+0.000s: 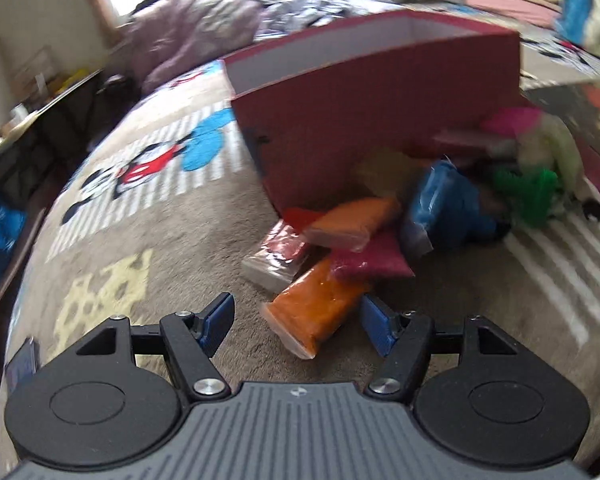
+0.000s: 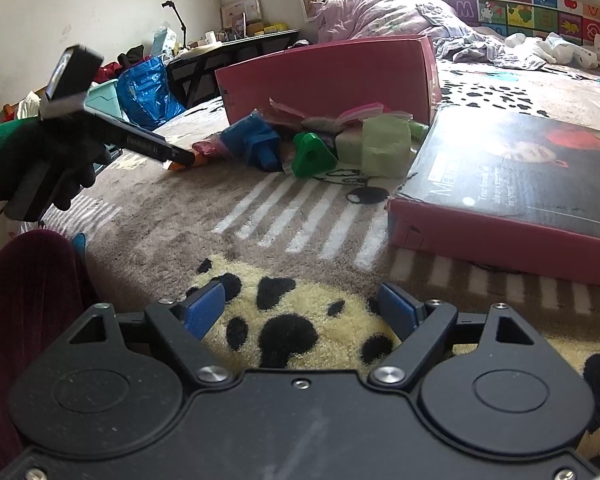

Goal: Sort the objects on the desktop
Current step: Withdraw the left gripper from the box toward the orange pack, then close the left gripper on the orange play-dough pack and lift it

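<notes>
An orange packet (image 1: pixel 318 314) lies nearest, on the patterned blanket (image 1: pixel 180 248), its near end between the wide-spread blue fingers (image 1: pixel 216 320) of the left gripper (image 1: pixel 296 322), which hold nothing. Whether either finger touches it cannot be told. Behind it, more packets pile up: a lighter orange one (image 1: pixel 352 222), a dark red one (image 1: pixel 370 260) and a blue one (image 1: pixel 446 208), against the open red box (image 1: pixel 380 120). The right gripper (image 2: pixel 300 308) hangs low over the blanket, well apart from the pile, fingers wide and empty. A flat box lid (image 2: pixel 520 184) lies to its right; bare blanket lies between.
</notes>
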